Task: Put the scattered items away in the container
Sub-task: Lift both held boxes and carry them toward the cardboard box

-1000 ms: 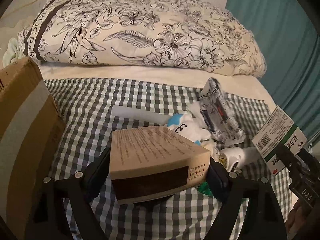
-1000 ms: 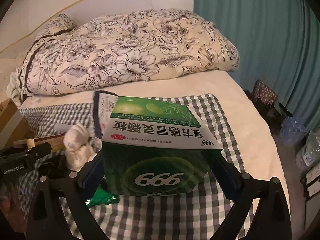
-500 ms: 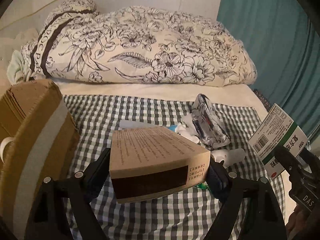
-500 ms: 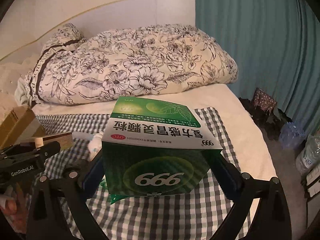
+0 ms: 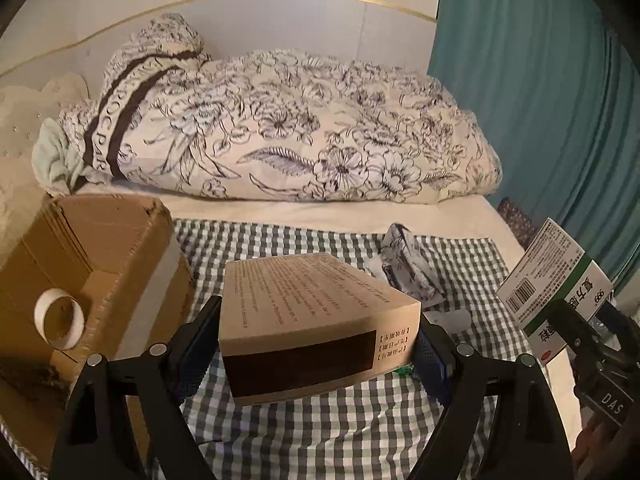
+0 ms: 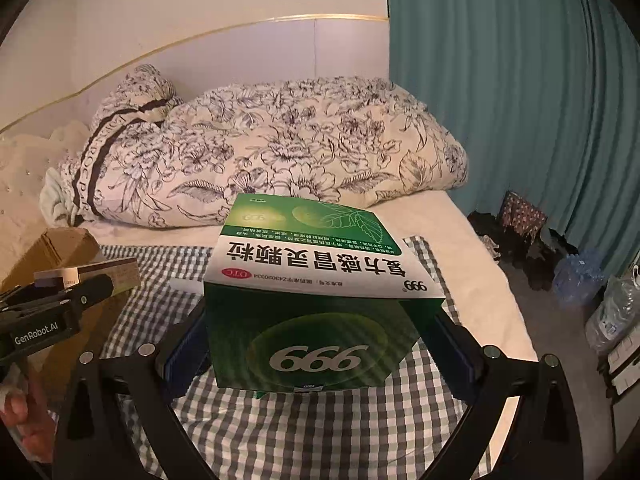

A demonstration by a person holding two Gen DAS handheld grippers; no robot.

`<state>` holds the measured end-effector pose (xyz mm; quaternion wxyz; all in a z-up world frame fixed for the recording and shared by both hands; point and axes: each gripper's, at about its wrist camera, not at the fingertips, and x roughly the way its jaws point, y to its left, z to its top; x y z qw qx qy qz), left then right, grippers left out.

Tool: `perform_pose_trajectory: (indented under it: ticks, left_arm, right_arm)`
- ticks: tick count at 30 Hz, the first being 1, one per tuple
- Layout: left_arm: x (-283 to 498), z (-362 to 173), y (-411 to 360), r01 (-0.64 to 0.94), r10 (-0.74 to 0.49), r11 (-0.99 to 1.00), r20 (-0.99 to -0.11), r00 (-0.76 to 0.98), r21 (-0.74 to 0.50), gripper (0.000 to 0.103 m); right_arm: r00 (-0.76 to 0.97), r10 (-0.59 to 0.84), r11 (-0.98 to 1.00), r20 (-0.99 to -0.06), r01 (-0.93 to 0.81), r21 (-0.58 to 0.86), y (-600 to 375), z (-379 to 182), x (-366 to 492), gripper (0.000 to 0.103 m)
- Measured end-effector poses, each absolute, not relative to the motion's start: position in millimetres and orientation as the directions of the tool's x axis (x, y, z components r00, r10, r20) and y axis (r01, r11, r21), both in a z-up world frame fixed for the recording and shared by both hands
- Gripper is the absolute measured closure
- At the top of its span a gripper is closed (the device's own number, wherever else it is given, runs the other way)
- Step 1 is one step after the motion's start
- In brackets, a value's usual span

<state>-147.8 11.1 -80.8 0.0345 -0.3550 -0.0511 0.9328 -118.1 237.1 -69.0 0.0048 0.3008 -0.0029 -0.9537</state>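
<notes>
Tan box [image 5: 316,320] clamped in left gripper [image 5: 316,356], green box [image 6: 320,312] in right gripper [image 6: 320,344], both higher than before, cardboard container [image 5: 100,264] closer.

Both held boxes are now carried higher above the checked cloth [image 5: 320,432] than a second ago. In the left wrist view, the cardboard box [image 5: 100,264] is seen from above: its open inside and a roll of tape [image 5: 60,324] within it are now exposed, where only its outer side was shown before. The plush toy and white bottle are now hidden behind the brown box [image 5: 316,324]. The crumpled packet [image 5: 408,276] is seen farther off.
</notes>
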Motion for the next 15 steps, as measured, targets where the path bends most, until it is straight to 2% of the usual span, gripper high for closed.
perform_pose_trajectory:
  ticks: [15]
  left_arm:
    - [-106.7,-27.0,3.4,-0.030,0.086,-0.994,-0.589,-0.804,-0.103,0.016]
  right_arm:
    - [-0.863,0.018,-1.000,-0.506,-0.017,-0.008,229.0,-24.3,-79.9,0.005]
